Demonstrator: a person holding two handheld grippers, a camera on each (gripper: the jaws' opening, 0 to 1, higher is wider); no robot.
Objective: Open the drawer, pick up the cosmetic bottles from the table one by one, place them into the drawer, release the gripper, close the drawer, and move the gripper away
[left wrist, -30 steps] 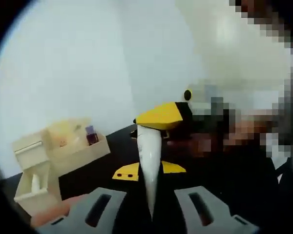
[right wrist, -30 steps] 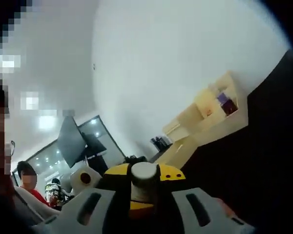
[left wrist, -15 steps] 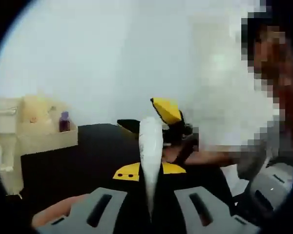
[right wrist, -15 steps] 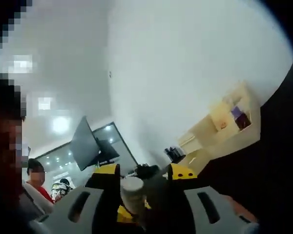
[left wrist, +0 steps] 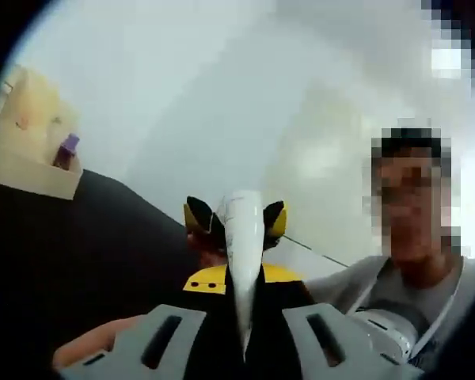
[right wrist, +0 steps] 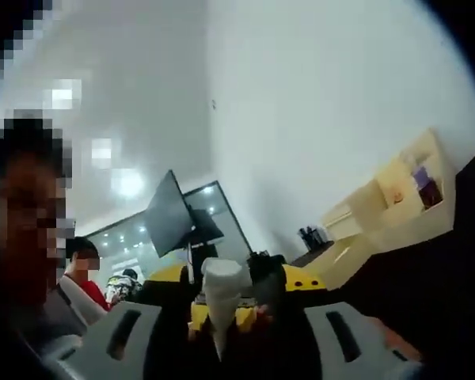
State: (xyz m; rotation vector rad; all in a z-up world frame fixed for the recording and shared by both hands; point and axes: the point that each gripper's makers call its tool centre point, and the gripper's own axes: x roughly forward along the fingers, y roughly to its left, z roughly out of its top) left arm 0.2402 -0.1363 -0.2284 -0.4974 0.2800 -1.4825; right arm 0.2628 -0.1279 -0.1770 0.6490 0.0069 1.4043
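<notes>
A white cosmetic tube stands between the jaws of my left gripper, which is shut on its narrow end. My right gripper faces this camera, and its yellow-and-black fingertips flank the tube's top, close against it. Whether they press it is unclear. In the right gripper view the same white tube rises between the jaws of my right gripper. The pale wooden drawer organizer sits on the black table with a purple bottle on it. It also shows as organizer with the purple bottle.
A person in a grey top is close at the right of the left gripper view. A hand holds the left gripper. A dark monitor and people stand in the room behind.
Both cameras have swung, so the organizer has slid to the edge of each view. The right gripper has turned from side-on to face the left camera, its fingers astride the tube's top.
</notes>
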